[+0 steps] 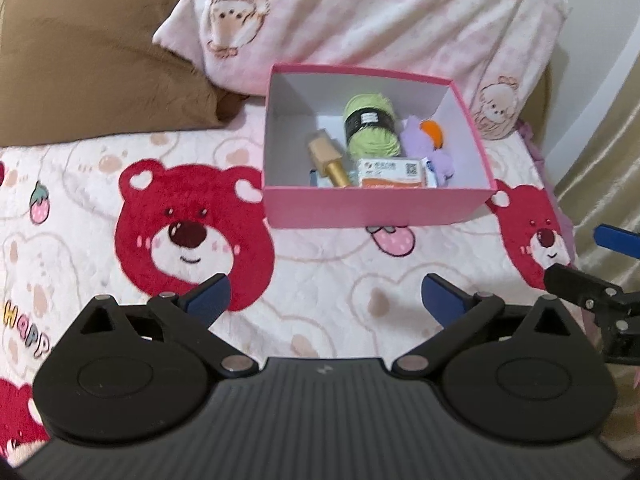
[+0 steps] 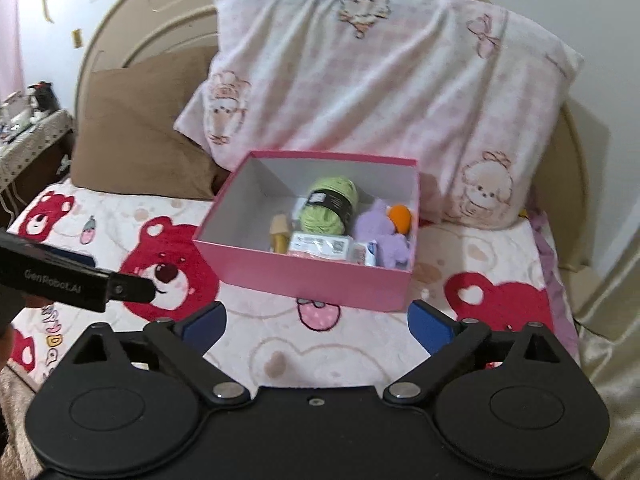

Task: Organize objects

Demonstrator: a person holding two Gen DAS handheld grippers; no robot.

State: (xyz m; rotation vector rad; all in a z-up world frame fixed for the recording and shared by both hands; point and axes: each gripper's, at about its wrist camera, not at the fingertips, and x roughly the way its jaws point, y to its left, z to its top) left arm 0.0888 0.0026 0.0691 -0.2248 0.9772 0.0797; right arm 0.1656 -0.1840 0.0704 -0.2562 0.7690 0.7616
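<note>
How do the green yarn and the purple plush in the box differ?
The yarn is a light green wound ball with a black label band; the plush is a lumpy purple toy with an orange part. The yarn sits toward the middle back of the pink box; the plush lies against its right wall. Both are soft and rest inside the box.

A pink-and-white pillow (image 2: 376, 92) printed with cartoon animals leans against a beige curved headboard (image 2: 132, 36), beside a brown pillow (image 2: 136, 140). A fleece blanket (image 1: 320, 300) patterned with red bears covers the bed. At far left, a cloth-covered side table (image 2: 28, 140) holds small items too blurred to identify
</note>
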